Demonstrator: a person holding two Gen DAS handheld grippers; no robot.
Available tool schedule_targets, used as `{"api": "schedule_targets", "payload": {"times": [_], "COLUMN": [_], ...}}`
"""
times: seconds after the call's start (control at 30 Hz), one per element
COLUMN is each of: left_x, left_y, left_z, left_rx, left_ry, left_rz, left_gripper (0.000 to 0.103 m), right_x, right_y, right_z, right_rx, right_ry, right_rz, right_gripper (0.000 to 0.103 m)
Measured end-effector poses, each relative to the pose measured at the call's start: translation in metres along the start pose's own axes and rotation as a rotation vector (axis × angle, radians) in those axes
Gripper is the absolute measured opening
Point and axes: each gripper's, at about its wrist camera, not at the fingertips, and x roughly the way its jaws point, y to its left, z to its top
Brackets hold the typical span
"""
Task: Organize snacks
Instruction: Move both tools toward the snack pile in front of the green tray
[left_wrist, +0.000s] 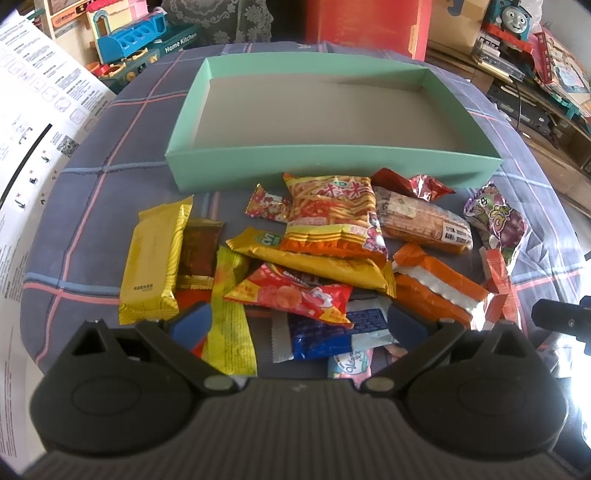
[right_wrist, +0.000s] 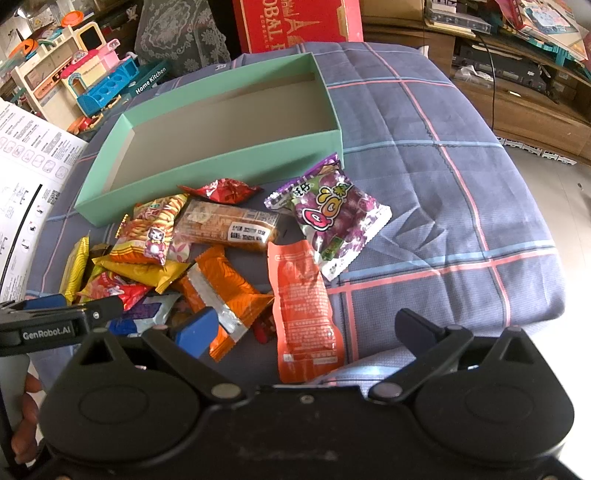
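The left claw (left_wrist: 295, 325) stands wide, its blue-padded fingers (left_wrist: 194, 321) splayed to either side over the near edge of a heap of wrapped snacks and holding nothing. Between them lie a blue foil packet (left_wrist: 325, 332) and a red packet printed with orange slices (left_wrist: 295, 291), with a long yellow-green wrapper (left_wrist: 229, 321) just beside the left finger. The right claw (right_wrist: 308, 328) is equally wide and empty, hovering over a flat orange pouch (right_wrist: 304, 314); an orange wrapper with a silver seam (right_wrist: 225, 295) touches its left finger.

Farther out, the heap spreads over the blue plaid cloth (right_wrist: 443, 184) covering the bench: a yellow ribbed bar (left_wrist: 155, 258) at the left, an orange-and-red bag of stick snacks (left_wrist: 328, 218) on top in the middle, a clear-wrapped brown cake (left_wrist: 424, 221) to its right, and a purple grape-candy bag (right_wrist: 328, 218) at the right fringe. Beyond the snacks sits a shallow mint-green cardboard box (left_wrist: 332, 170) with a grey floor, nothing inside it. A crumpled red wrapper (left_wrist: 413, 182) lies just beside its near wall.
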Motion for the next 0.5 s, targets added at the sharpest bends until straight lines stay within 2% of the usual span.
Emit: {"api": "schedule_targets", "payload": {"times": [0.33, 0.5], "left_x": [0.002, 0.004], "left_y": [0.001, 0.006], "left_z": [0.002, 0.018], "left_rx": [0.006, 0.023], "left_ry": [0.003, -0.028], "left_rz": [-0.004, 0.029], "left_gripper": [0.103, 0.103], "right_x": [0.003, 0.003], "right_y": [0.003, 0.010], "right_z": [0.000, 0.003], "right_rx": [-0.023, -0.079], "right_ry": [0.003, -0.022], "right_rz": [0.003, 0.033], "right_gripper": [0.103, 0.103]}}
